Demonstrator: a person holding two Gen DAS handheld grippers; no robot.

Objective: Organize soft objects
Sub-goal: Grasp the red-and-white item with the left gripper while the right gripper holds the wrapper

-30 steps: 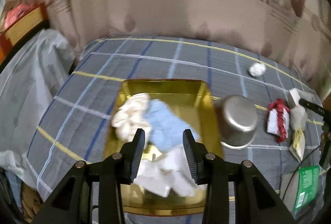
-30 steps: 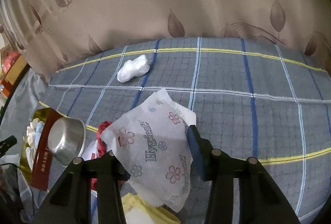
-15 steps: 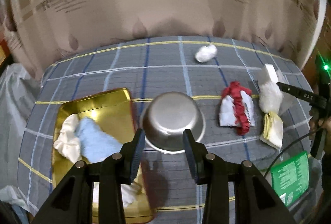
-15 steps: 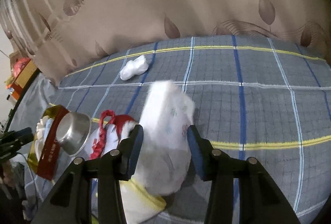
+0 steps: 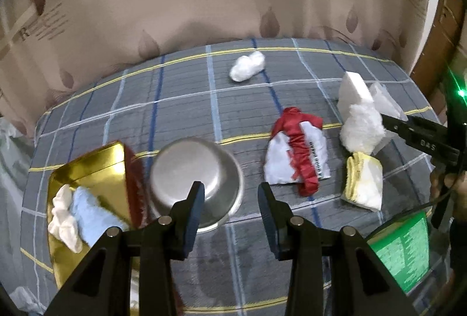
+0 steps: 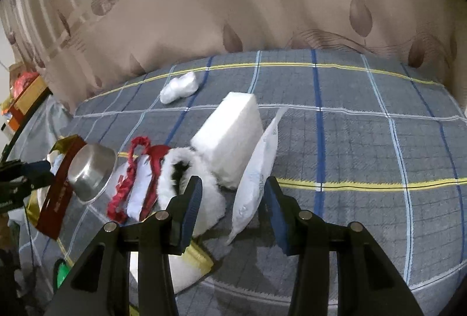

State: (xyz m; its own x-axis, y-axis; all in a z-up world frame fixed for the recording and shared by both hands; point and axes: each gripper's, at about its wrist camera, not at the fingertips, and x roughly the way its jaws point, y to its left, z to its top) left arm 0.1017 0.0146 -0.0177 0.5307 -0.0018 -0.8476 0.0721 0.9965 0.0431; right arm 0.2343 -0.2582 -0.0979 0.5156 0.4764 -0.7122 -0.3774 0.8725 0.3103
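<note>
Checked bedcover spreads under my right tongs (image 6: 230, 199), spread and empty, over the tissue pack (image 6: 254, 179) leaning on the foam block (image 6: 230, 138); light, limp, slippery, so I'd pinch its middle.

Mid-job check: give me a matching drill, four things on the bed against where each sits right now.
Things:
1. light blue cloth
2. upside-down steel bowl
3. small white crumpled wad
4. white foam block

Places:
A. alone near the curtain, far side of the bed
B. inside the gold tray
C. leaning between the white fluffy piece and the flat tissue pack
D. on the bedspread just right of the gold tray

Pairs: 1-B, 2-D, 3-A, 4-C
</note>
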